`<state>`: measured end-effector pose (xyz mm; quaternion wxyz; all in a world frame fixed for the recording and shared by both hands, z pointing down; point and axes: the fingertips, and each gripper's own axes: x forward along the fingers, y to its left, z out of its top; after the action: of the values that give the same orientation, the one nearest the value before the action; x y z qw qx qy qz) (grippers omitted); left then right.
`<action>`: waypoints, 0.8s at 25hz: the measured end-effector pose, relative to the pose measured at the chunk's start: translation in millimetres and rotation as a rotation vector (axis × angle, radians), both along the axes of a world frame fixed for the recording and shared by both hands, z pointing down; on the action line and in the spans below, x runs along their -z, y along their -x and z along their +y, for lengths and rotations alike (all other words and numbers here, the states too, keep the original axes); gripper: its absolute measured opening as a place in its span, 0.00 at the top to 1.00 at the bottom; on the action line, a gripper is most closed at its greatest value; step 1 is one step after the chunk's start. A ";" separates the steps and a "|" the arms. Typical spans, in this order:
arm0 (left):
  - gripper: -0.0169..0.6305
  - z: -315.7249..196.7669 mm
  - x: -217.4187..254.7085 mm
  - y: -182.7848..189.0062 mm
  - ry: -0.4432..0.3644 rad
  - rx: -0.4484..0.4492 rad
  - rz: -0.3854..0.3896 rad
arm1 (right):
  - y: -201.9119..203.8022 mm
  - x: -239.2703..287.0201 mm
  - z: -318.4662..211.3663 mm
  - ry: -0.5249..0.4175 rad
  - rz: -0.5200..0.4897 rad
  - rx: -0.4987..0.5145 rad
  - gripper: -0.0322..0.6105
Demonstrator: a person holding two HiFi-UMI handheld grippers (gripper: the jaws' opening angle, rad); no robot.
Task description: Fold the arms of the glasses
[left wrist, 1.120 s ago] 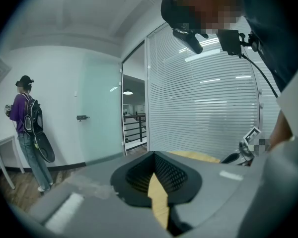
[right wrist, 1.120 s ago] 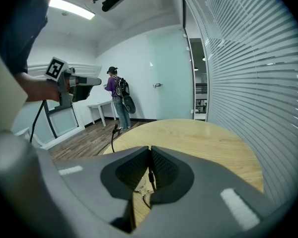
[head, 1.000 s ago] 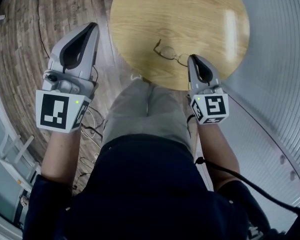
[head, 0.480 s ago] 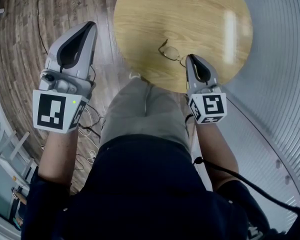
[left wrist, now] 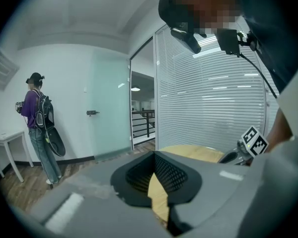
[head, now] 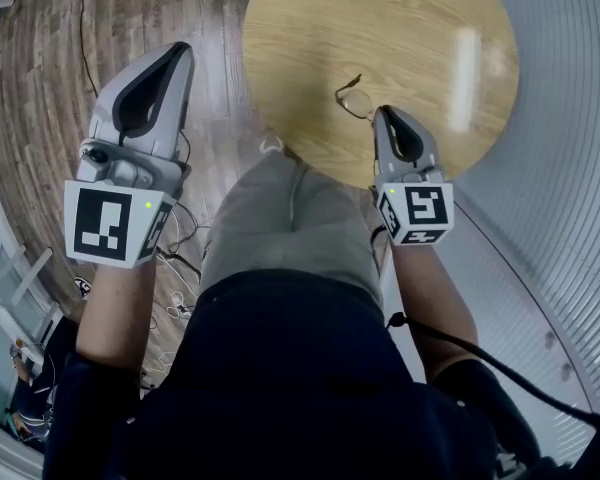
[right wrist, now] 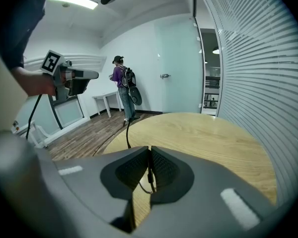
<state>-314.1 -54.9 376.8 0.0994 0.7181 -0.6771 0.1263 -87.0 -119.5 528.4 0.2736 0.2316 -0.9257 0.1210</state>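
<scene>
The right claw (right wrist: 149,150) is pressed together on a thin dark arm of the glasses (right wrist: 150,175), which runs down the narrow slit between its ribbed pads. From the head view, that claw (head: 383,115) reaches just over the near edge of the round wooden worktop (head: 400,28). The glasses (head: 354,99) sit right at its tip, by that near edge, with one lens rim and the other arm angled out toward the worktop's middle. Whether the frame rests on the wood or is raised off it cannot be told.

The left claw (left wrist: 154,155) is also pressed together at its tips, with nothing between them; only the pale wood of the worktop (left wrist: 188,152) shows through the hollow below the tips. In the head view this claw (head: 180,50) is held off the worktop's left edge, well apart from the glasses, over the dark plank floor (head: 40,68), where loose cables (head: 180,238) lie.

Slatted blinds (head: 570,118) curve round the worktop's right side. Farther off, a person in a purple top with a backpack (right wrist: 123,86) stands beside a small white table (right wrist: 107,97) near a frosted glass door (right wrist: 176,68).
</scene>
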 end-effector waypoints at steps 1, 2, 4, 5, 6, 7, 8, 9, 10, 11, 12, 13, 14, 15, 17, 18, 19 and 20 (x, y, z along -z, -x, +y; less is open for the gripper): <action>0.97 2.0 -1.3 1.1 0.002 0.003 -0.003 | 1.8 -1.1 0.6 -0.002 0.007 0.005 0.91; 0.97 3.8 -2.4 2.4 0.004 0.006 -0.004 | 3.7 -2.2 1.1 -0.004 0.015 0.010 0.91; 0.97 6.8 -4.0 5.7 0.006 0.016 0.002 | 7.2 -4.7 1.6 -0.001 0.026 0.016 0.91; 0.97 8.0 -4.7 7.3 0.006 0.022 0.006 | 8.7 -6.0 1.7 0.002 0.030 0.018 0.91; 0.97 9.0 -5.4 8.6 0.007 0.027 0.008 | 9.8 -7.6 1.6 0.003 0.034 0.021 0.91; 0.97 10.0 -6.1 9.6 0.007 0.031 0.009 | 10.9 -9.3 1.6 0.003 0.038 0.025 0.91; 0.97 11.1 -6.8 10.4 0.007 0.035 0.009 | 11.9 -11.2 1.8 0.000 0.043 0.030 0.91; 0.97 12.4 -7.7 11.3 0.007 0.038 0.009 | 12.9 -13.3 2.4 -0.004 0.049 0.035 0.91; 0.97 13.8 -8.7 12.2 0.008 0.041 0.008 | 14.0 -15.5 3.1 -0.006 0.054 0.039 0.91; 0.97 15.2 -9.6 13.0 0.010 0.043 0.008 | 15.2 -17.5 3.7 -0.007 0.059 0.043 0.91; 0.97 16.4 -10.2 13.7 0.011 0.044 0.008 | 16.3 -19.5 4.0 -0.007 0.061 0.044 0.91; 0.97 17.5 -10.4 14.2 0.010 0.045 0.007 | 17.5 -21.4 4.1 -0.007 0.063 0.046 0.91; 0.97 18.5 -9.8 14.6 0.007 0.047 0.008 | 18.7 -23.1 4.2 -0.006 0.064 0.047 0.91; 0.97 19.3 -8.4 15.1 0.000 0.049 0.010 | 19.9 -24.8 4.4 -0.005 0.065 0.048 0.91; 0.97 21.8 -6.3 17.4 -0.004 0.054 0.008 | 22.1 -27.6 4.8 -0.003 0.068 0.052 0.91; 0.97 23.7 -6.8 19.5 0.005 0.059 0.002 | 22.9 -28.9 4.8 -0.002 0.070 0.053 0.91; 0.97 25.4 -7.5 21.5 0.014 0.064 -0.005 | 23.6 -30.3 4.8 -0.001 0.071 0.054 0.91; 0.97 26.7 -7.8 23.3 0.018 0.068 -0.009 | 24.4 -31.8 4.8 0.000 0.072 0.055 0.91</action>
<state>-337.4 -28.2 384.6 0.1071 0.6931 -0.7004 0.1323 -111.5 -114.7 560.1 0.3100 0.2103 -0.9212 0.1051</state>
